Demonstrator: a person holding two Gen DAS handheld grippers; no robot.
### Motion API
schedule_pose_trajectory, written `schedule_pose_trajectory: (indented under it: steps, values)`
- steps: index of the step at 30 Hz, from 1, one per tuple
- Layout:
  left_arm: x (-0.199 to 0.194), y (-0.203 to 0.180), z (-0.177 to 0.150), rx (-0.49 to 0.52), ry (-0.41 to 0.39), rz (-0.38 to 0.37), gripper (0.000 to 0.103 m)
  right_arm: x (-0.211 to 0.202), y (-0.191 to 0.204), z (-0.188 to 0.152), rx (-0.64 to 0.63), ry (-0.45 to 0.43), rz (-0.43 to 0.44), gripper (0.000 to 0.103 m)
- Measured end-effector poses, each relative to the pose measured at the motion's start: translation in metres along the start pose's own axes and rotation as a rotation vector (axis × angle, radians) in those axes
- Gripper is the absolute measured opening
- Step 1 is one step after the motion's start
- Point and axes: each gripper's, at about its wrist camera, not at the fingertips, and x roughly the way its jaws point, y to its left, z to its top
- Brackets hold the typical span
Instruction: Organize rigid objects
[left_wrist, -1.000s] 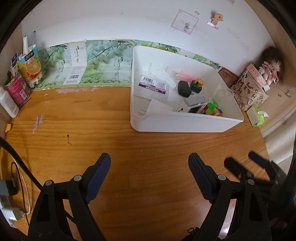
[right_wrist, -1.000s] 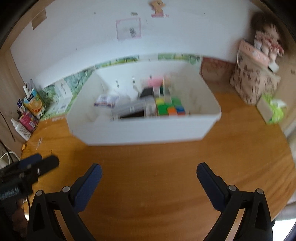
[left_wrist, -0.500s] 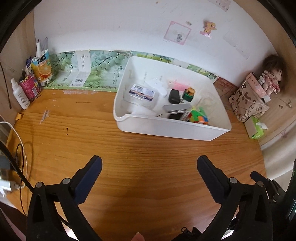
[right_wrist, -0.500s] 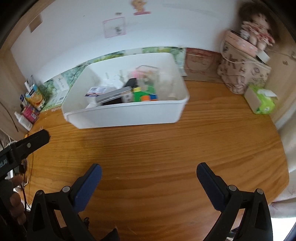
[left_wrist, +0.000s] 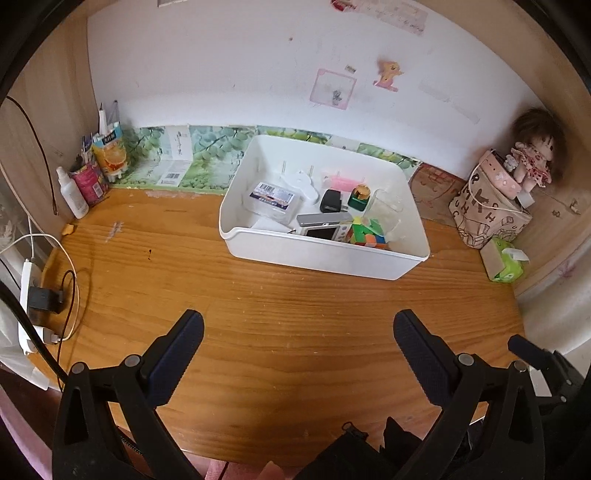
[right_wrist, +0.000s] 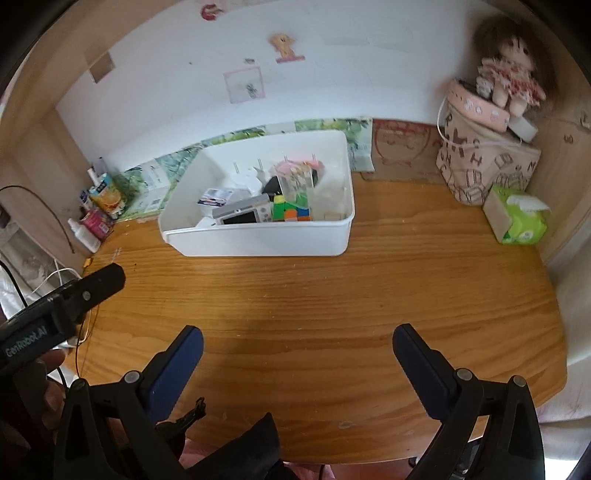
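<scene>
A white bin (left_wrist: 325, 254) sits on the wooden table (left_wrist: 280, 332) toward the back wall, and the task's hard objects all lie inside it. Among them are a multicoloured puzzle cube (left_wrist: 367, 233) near the front wall of the bin, a silver camera (left_wrist: 321, 226) just beside the cube, a black charger (left_wrist: 330, 201) behind the camera, a small green and gold item (left_wrist: 360, 195) next to the charger, and a clear box with a barcode label (left_wrist: 271, 199) toward the bin's left side. A clear cup (left_wrist: 386, 206) seems to stand at the right end, though its outline is faint.

The left gripper (left_wrist: 299, 334) hangs over bare table in front of the bin, well apart from it. Its jaws have just been opening and now stand spread wide with nothing between them. The right gripper (right_wrist: 297, 345) also hangs above the bare wood, jaws spread wide and holding nothing.

At the left back corner stand a white spray bottle (left_wrist: 72, 194) and a juice carton (left_wrist: 109, 155). At the right back corner a doll (right_wrist: 511, 70) sits on a patterned bag (right_wrist: 484, 162), with a green tissue pack (right_wrist: 517, 218) in front of it.
</scene>
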Motion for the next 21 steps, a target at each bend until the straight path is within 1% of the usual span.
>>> schedule_pose_trajectory:
  steps: [3, 6, 8, 12, 17, 21]
  values:
    - [-0.005, -0.005, -0.006, -0.004, -0.023, 0.000, 0.102, -0.006, -0.002, -0.003, 0.004, 0.005, 0.010, 0.103]
    - [-0.004, -0.012, -0.011, -0.002, -0.014, 0.003, 0.102, -0.010, -0.002, -0.009, -0.006, 0.011, 0.035, 0.103]
    - [-0.004, -0.016, -0.012, 0.006, -0.012, 0.000, 0.102, -0.005, -0.005, -0.007, -0.008, 0.036, 0.052, 0.103]
    - [-0.004, -0.020, -0.006, 0.012, -0.041, 0.006, 0.102, -0.001, -0.009, 0.000, -0.001, 0.034, 0.042, 0.103]
    - [0.004, -0.021, 0.005, 0.015, -0.044, 0.014, 0.102, 0.006, -0.008, 0.013, -0.011, 0.025, 0.041, 0.103]
    - [0.005, -0.023, 0.015, 0.030, -0.071, 0.023, 0.102, 0.011, -0.008, 0.025, -0.020, 0.018, 0.032, 0.103]
